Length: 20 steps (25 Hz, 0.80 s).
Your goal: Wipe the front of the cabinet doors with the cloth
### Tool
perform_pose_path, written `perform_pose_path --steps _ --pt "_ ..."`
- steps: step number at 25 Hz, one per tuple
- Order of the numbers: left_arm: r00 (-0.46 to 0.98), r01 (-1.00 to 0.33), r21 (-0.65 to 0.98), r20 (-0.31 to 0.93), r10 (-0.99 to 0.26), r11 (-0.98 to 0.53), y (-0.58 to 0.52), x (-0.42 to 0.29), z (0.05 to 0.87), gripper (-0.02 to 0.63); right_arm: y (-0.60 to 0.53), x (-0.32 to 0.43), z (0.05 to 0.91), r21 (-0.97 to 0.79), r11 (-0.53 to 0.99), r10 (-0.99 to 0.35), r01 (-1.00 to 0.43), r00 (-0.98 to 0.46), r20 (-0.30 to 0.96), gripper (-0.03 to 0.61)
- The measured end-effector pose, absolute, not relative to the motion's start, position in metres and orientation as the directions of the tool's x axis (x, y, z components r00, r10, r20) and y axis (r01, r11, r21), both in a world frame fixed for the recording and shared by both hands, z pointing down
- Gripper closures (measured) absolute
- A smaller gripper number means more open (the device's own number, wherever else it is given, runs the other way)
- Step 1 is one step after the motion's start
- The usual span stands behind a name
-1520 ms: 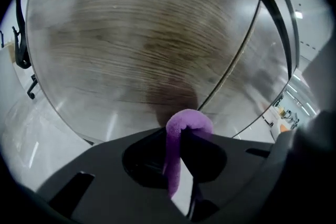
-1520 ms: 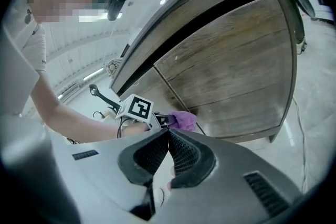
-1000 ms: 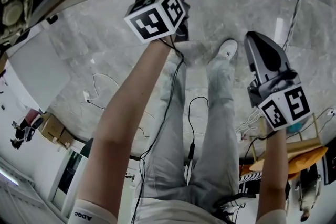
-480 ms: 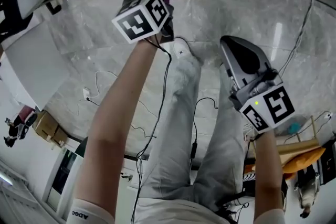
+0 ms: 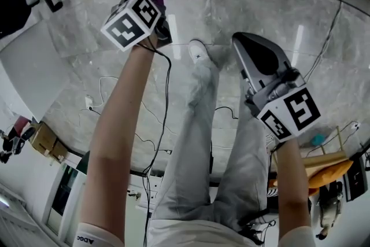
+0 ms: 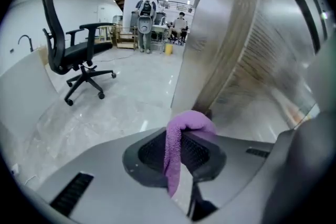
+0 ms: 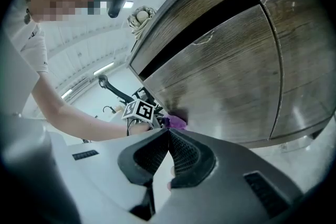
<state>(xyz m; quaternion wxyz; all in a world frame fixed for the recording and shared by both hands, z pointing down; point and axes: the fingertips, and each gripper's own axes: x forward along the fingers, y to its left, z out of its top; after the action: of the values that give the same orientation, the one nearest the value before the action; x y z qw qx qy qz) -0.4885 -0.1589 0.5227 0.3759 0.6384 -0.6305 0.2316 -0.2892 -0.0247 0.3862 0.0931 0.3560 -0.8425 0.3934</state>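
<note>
Clamping the purple cloth [image 6: 190, 121], the left tool [image 6: 182, 145] holds it against the cabinet door [image 7: 231, 76]; right tool [image 7: 168, 136] clenched empty.

The person wears pale grey trousers [image 5: 193, 176], white sleeves [image 5: 95, 235] and seemingly a white sneaker [image 5: 198, 50].

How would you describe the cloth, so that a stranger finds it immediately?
Look at the dark wooden cabinet door, then at the left tool held up to it. The cloth is the small purple wad pinched between that tool's jaws; nothing else near the door is purple or soft.
</note>
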Motion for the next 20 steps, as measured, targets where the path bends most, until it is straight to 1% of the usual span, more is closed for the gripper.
perform_pose_path --steps 3,8,12,15,18,20 --pt "0.045 -0.973 0.176 0.774 -0.631 0.147 -0.146 -0.493 0.522 0.561 -0.02 -0.277 0.384 -0.603 0.439 -0.524 -0.666 -0.735 0.431 0.552" --pt "0.073 -0.98 0.168 0.805 -0.589 0.108 -0.111 -0.444 0.534 0.561 -0.002 -0.244 0.382 -0.611 0.459 -0.491 -0.645 -0.757 0.43 0.552" --pt "0.123 -0.979 0.192 0.824 -0.552 0.07 -0.095 -0.373 0.551 0.561 0.014 -0.195 0.394 -0.601 0.478 -0.449 -0.641 -0.766 0.46 0.552" --pt "0.17 -0.982 0.188 0.829 -0.533 -0.021 -0.09 -0.309 0.557 0.561 0.026 -0.147 0.401 -0.586 0.48 -0.435 -0.652 -0.758 0.487 0.552" --pt "0.227 -0.974 0.199 0.827 -0.515 -0.11 -0.093 -0.25 0.564 0.561 0.031 -0.1 0.407 -0.575 0.46 -0.451 -0.677 -0.736 0.505 0.552" --pt "0.258 -0.966 0.216 0.825 -0.502 -0.142 -0.098 -0.215 0.571 0.561 0.03 -0.07 0.412 -0.571 0.431 -0.481 -0.699 -0.713 0.511 0.552"
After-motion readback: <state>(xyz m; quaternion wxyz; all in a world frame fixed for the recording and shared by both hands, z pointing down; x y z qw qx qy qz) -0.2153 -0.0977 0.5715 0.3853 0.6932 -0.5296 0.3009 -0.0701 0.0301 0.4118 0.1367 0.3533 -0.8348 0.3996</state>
